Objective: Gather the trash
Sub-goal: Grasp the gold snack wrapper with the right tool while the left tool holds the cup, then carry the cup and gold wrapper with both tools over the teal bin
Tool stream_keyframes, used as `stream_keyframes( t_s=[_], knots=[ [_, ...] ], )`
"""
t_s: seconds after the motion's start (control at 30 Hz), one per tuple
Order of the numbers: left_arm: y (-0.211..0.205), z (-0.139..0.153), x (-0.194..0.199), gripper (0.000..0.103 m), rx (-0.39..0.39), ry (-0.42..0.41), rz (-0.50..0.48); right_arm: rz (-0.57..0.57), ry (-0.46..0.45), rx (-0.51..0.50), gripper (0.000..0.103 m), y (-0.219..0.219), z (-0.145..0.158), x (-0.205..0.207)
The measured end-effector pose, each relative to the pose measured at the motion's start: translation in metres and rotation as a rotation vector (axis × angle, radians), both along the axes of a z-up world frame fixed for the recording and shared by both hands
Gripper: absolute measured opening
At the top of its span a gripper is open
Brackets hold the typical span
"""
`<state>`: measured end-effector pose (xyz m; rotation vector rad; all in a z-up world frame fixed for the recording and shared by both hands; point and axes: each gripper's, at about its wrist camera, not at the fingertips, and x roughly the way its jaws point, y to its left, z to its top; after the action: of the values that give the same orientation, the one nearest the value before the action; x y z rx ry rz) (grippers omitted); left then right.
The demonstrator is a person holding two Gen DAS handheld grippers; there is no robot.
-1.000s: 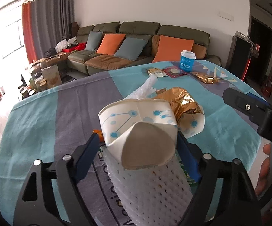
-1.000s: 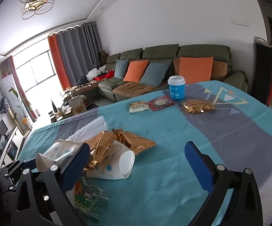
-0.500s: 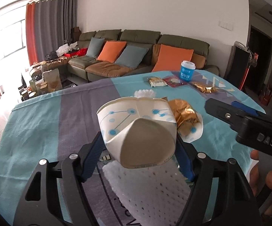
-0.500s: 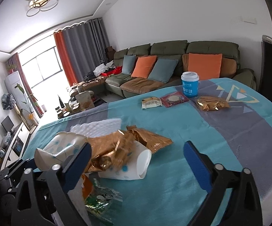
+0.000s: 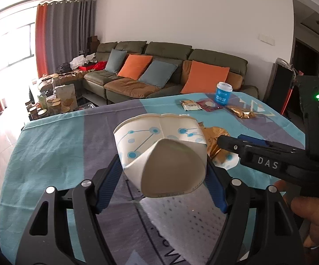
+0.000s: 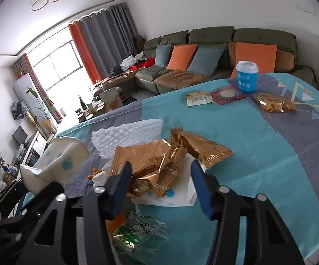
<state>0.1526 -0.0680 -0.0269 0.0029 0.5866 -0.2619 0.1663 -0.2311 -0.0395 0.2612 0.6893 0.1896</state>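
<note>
Since a second ago the right gripper (image 6: 160,185) has pushed in low over the trash pile, and its jaws have just been closing: they now straddle a crumpled gold wrapper (image 6: 150,165) lying on a tipped paper cup (image 6: 181,196), though I cannot tell whether the pads press on it yet. The left gripper (image 5: 162,170) has lifted a little, with its jaws clamped on a squashed paper cup (image 5: 159,145) held clear of the table (image 5: 49,145), and the foam sheet (image 5: 192,220) that showed right under it now lies lower in its view. The right gripper has also come further into the left view, at right.

Counted: two spotted paper cups, one held and one lying on the table. Three gold wrappers: two in the pile, and one (image 6: 274,103) at the far end. One foam sheet, one green packet (image 6: 135,231) near the right gripper, one blue cup (image 6: 246,77) standing with two flat packets beside it.
</note>
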Motion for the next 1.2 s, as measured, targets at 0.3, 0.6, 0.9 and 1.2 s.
stream_keyframes(
  t_s=[0.3,0.6,0.9,1.2],
  knots=[
    [0.018,0.004,-0.004,0.071,-0.020,-0.014,0.021,0.010,0.009,-0.036,0.027,0.010,0.003,0.000],
    [0.034,0.007,-0.010,0.071,-0.033,-0.030,0.045,0.009,0.014,-0.073,0.010,0.016,0.000,-0.003],
    [0.056,0.017,-0.020,0.071,-0.042,-0.067,0.086,-0.034,-0.081,-0.077,0.005,0.007,0.033,-0.022],
    [0.096,0.032,-0.046,0.071,-0.045,-0.116,0.189,0.036,-0.231,-0.073,0.005,0.027,0.091,-0.055]
  ],
)
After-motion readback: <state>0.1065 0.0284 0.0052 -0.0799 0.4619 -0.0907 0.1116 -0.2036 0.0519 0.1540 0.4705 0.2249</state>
